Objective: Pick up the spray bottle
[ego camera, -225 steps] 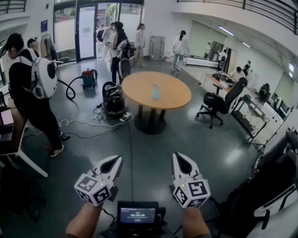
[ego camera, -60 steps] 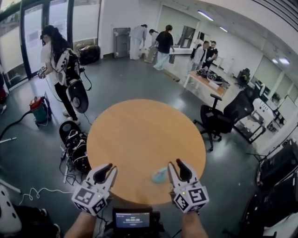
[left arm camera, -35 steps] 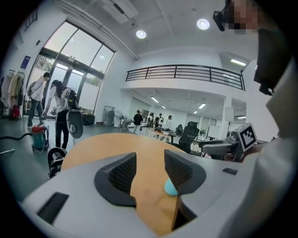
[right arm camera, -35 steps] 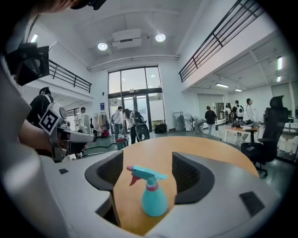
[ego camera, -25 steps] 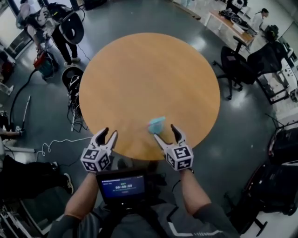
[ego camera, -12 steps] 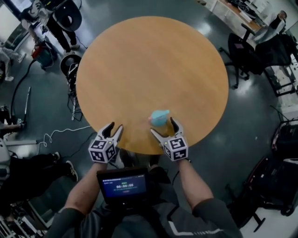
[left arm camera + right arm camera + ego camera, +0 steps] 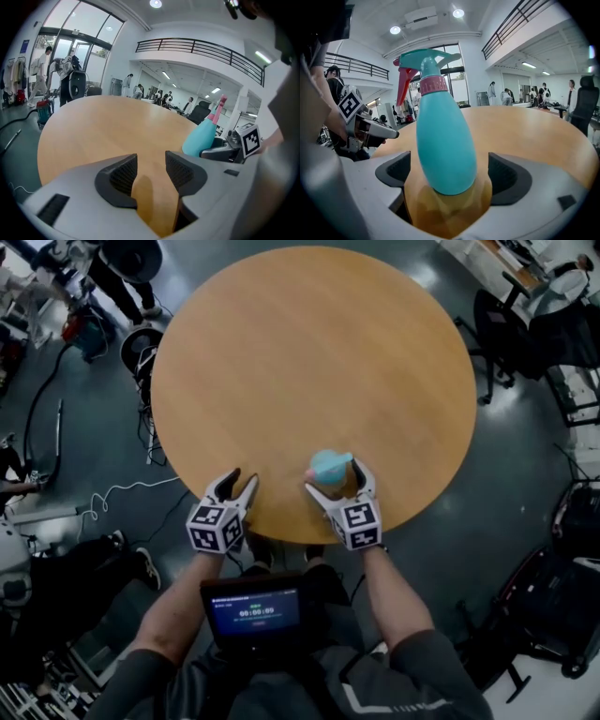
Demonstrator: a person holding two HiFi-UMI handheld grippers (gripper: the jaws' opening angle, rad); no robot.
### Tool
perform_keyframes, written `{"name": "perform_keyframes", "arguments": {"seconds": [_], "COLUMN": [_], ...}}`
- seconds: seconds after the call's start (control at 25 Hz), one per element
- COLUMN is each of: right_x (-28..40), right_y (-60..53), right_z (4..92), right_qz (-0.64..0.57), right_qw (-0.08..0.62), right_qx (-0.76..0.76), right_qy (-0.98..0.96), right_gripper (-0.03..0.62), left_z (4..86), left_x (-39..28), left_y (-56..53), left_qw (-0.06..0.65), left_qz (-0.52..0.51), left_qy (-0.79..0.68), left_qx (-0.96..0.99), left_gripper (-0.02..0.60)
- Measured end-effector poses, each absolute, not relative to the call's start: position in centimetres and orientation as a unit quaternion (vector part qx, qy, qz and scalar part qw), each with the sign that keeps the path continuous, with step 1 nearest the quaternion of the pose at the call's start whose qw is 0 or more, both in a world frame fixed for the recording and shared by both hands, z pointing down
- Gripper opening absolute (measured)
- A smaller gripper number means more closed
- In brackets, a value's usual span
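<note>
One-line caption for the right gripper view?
Teal spray bottle upright on the wooden table, between the opening fingers of the right gripper, not yet gripped.

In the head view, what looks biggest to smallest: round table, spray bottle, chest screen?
Round table, by far.
Chest screen, though it sits nearer the camera, so its lead over the bottle may mislead.
Spray bottle, smallest.

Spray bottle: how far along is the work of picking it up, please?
Done: the approach. The spray bottle stands upright on the table, between the fingers of the right gripper. In hand: those fingers are opening wide, with gaps on both sides, so no grip yet. Left: close on the bottle and lift it. The left gripper is open and empty.
</note>
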State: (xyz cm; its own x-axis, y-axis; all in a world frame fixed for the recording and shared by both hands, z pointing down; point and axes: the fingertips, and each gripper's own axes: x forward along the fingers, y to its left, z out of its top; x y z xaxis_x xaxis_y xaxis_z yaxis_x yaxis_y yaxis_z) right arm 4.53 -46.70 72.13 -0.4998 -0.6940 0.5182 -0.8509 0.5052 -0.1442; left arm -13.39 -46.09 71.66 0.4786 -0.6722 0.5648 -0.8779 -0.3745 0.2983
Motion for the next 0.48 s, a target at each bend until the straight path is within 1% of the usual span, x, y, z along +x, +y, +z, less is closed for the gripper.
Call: {"name": "perform_keyframes", "arguments": {"seconds": [0.48], "right_x": [2.9], "right_y": [-49.5], "right_z": [72.6], "right_qz": [0.171], "right_qw": [0.202], "right_qx": [0.461], "right_qy": [-0.847], "right_gripper": [0.509], "left_z": [71.9], "left_x": [-12.7], "left_y": [-47.2], "left_qw": [0.29], "left_qz": [0.176], "left_qy": [-0.467], "left_qx": [0.817], "left_gripper": [0.187]}}
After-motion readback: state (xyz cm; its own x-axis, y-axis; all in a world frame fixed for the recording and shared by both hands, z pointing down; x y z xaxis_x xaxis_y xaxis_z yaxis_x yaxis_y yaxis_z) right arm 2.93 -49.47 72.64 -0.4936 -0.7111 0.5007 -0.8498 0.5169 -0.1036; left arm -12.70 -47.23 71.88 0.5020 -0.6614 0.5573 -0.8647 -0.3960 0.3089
